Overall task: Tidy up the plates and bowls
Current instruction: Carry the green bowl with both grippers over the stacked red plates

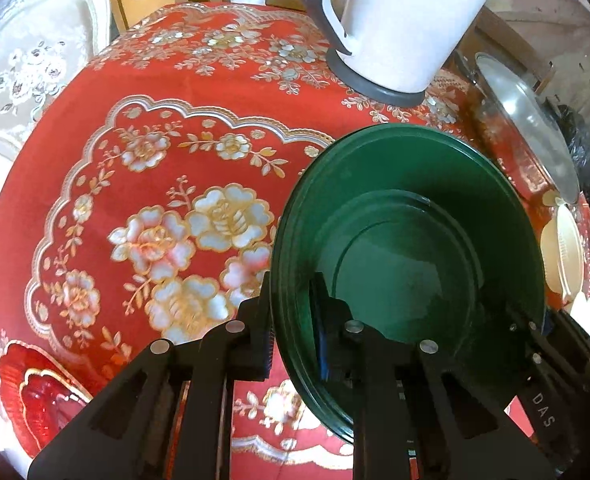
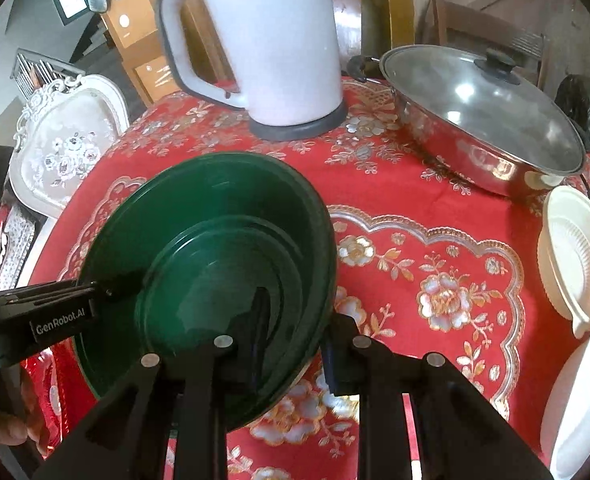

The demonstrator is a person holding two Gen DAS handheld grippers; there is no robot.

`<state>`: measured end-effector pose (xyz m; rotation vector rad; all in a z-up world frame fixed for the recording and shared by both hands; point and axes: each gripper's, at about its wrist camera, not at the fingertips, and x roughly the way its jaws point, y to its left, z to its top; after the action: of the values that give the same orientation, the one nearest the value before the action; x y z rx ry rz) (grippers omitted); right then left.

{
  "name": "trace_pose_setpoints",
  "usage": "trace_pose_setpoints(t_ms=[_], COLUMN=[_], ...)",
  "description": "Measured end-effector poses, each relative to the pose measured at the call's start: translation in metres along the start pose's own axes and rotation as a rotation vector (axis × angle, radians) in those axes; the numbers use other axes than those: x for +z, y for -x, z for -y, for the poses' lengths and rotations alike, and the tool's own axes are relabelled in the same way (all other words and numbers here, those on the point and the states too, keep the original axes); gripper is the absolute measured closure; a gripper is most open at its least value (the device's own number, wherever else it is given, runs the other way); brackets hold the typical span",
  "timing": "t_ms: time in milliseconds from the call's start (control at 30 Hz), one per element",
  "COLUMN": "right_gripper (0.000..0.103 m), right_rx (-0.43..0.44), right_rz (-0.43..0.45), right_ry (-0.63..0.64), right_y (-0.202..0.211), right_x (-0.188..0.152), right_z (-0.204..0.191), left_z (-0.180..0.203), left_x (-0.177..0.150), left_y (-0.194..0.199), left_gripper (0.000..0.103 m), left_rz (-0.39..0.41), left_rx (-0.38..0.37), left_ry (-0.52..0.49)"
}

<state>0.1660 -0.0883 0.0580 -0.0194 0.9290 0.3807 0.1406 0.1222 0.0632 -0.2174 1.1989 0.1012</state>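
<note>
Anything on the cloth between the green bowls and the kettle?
No: in the right wrist view only bare red tablecloth separates the green bowls from the kettle.

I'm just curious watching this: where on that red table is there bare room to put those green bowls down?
The widest bare stretch of tablecloth lies left of the green bowls, toward the white chair. A smaller patch sits between the bowls and the white dishes. The far side is crowded: kettle and lidded pan.

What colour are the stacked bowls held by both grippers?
Dark green, plain with no pattern. The bowls show best in the right wrist view.
</note>
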Motion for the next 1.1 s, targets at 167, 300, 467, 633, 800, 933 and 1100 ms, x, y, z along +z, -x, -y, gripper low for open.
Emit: trace_pose_setpoints(t_ms=[167, 300, 467, 633, 800, 933, 1100], right_gripper=[0.080, 0.079, 0.078, 0.077, 0.077, 0.077, 0.076], right_rx=[0.010, 0.015, 0.029, 0.039, 0.057, 0.074, 0.095], right_rz=[0.005, 0.017, 0.021, 0.020, 0.019, 0.015, 0.006], right_ry=[0.016, 0.029, 0.046, 0.069, 0.100, 0.125, 0.172], right_y=[0.014, 0.027, 0.045, 0.055, 0.061, 0.063, 0.064], right_x=[-0.011, -0.018, -0.030, -0.041, -0.048, -0.051, -0.057], right_z=[-0.010, -0.018, -0.029, -0.042, -0.059, -0.076, -0.104], left_z=[-0.006, -0.012, -0.018, -0.029, -0.046, -0.066, -0.091], left_x=[-0.014, -0.028, -0.042, -0.059, -0.071, -0.082, -0.094], left_y=[0.019, 0.035, 0.051, 0.067, 0.076, 0.085, 0.096], left_gripper=[0.088, 0.088, 0.088, 0.088, 0.088, 0.088, 0.088], left_rz=[0.027, 0.040, 0.047, 0.060, 0.059, 0.063, 0.069], left_rx=[0.000, -0.014, -0.026, -0.020, -0.012, -0.005, 0.010], left_ry=[0.001, 0.019, 0.026, 0.039, 0.065, 0.099, 0.134])
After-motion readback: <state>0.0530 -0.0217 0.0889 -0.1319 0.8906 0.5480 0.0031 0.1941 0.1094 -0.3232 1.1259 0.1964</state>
